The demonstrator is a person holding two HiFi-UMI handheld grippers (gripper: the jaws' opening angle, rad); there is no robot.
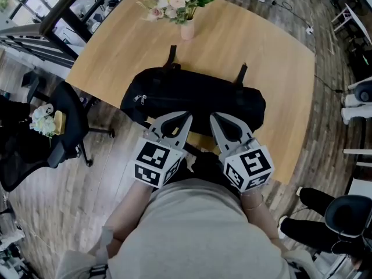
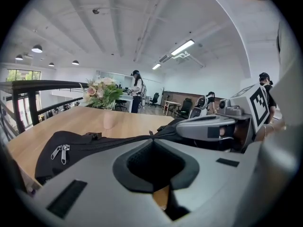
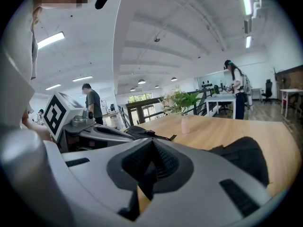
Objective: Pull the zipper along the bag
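Note:
A black duffel bag [image 1: 195, 100] lies across the near part of the round wooden table [image 1: 256, 45]. Two silver zipper pulls [image 1: 140, 98] hang at the bag's left end; the left gripper view shows these pulls [image 2: 61, 151] low on the left. My left gripper [image 1: 183, 121] hovers over the bag's near side, its jaws shut on nothing. My right gripper [image 1: 218, 121] is beside it, also shut and empty. In the gripper views, the left gripper [image 2: 152, 140] and the right gripper [image 3: 151, 142] each point across the bag, and neither touches the zipper pulls.
A pink vase of flowers [image 1: 187, 28] stands on the far side of the table behind the bag. A black office chair [image 1: 64, 127] sits at the left, another chair [image 1: 349, 214] at the lower right. People stand in the room behind.

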